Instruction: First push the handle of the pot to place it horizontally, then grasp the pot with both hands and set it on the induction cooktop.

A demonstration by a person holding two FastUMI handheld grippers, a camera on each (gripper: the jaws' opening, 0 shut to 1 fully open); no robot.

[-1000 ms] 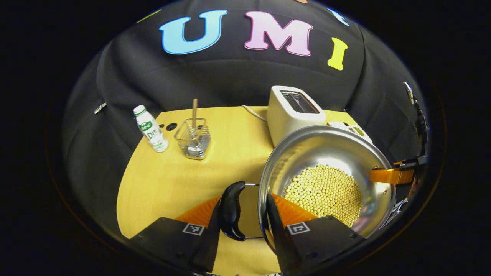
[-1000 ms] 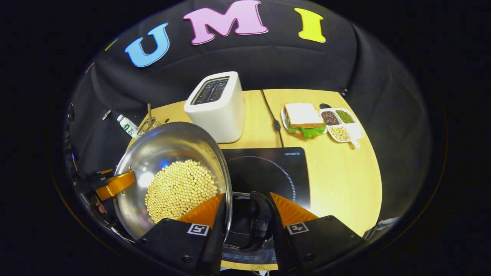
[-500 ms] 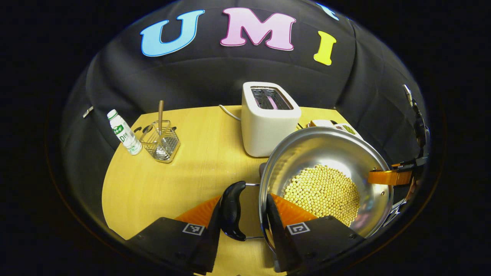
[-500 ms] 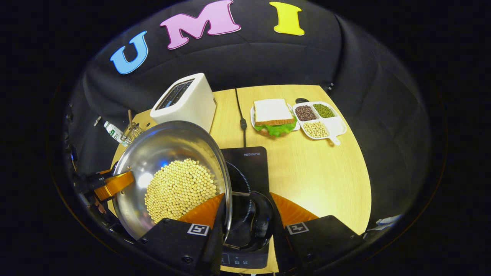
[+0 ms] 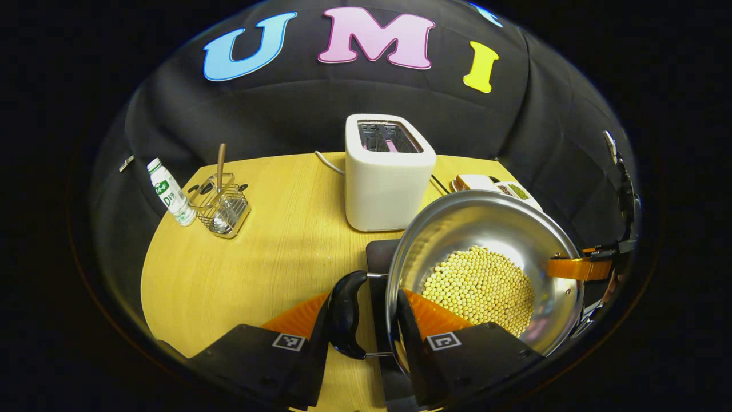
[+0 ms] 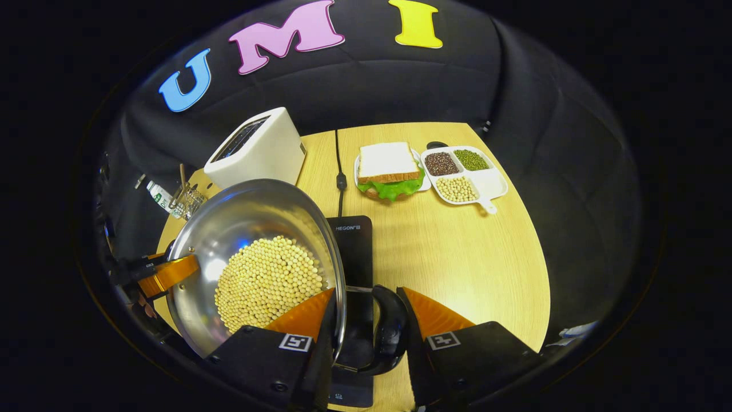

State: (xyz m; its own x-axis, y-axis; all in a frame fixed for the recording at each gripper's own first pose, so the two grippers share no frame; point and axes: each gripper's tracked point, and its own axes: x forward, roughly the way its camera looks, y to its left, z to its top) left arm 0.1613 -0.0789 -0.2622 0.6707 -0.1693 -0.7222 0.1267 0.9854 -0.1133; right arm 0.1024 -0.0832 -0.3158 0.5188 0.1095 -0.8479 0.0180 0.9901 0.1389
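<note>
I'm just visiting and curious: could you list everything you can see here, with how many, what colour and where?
Pot: one, steel, holding yellow beans, carried above the cooktop.
Induction cooktop: one, black, under the pot.
Toaster: one, white, table's back.
Bottle: one, white, beside the basket.
Wire basket: one, metal, holding a wooden-handled utensil.
Sandwich: one, on a white plate.
Divided dish: one, white, beside the sandwich.
Table: one, yellow wood.
Left gripper: black and orange, around one pot handle.
Right gripper: same, around the other.
</note>
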